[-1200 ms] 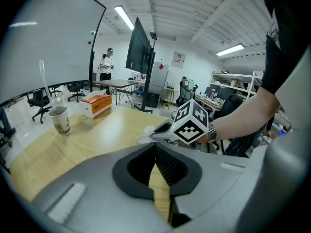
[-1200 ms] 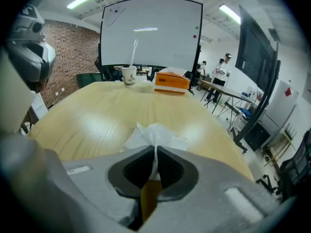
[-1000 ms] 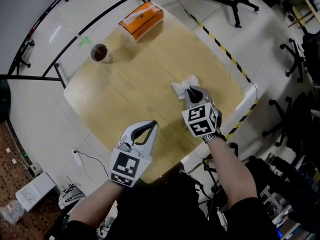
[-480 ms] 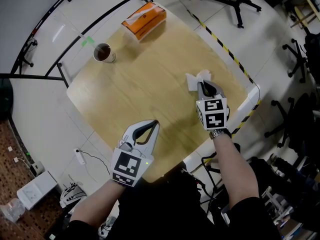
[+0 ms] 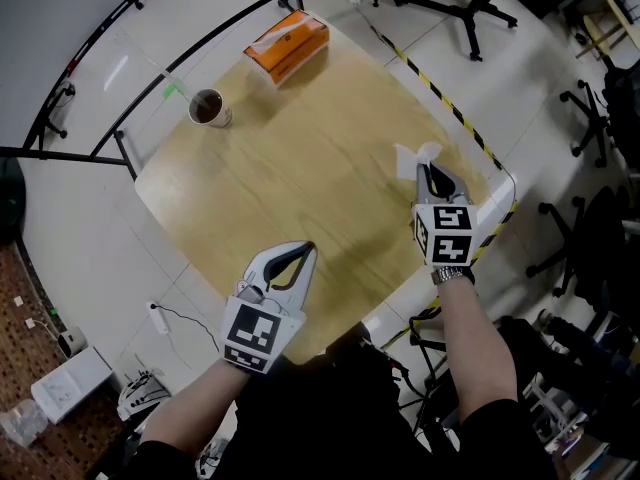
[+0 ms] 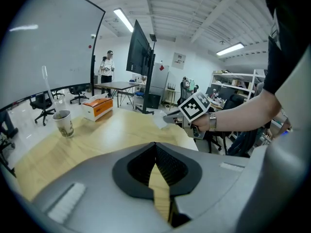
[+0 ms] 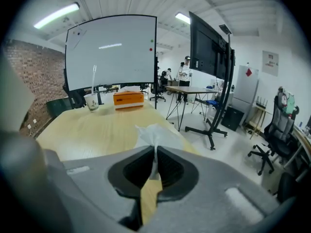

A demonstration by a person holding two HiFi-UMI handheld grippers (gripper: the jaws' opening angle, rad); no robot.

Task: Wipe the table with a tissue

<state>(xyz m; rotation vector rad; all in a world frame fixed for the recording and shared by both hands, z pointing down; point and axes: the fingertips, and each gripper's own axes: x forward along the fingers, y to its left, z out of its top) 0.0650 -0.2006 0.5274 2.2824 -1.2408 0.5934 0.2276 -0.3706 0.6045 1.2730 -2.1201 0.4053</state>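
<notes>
White tissue (image 5: 414, 155) pinched in right tool (image 5: 429, 171) near wooden table (image 5: 300, 168) edge

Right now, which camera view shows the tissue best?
The right gripper view: the tissue stands close and centred, pinched in the right claw. The head view shows only a small white scrap ahead of that claw; the left gripper view, barely a pale sliver.
</notes>
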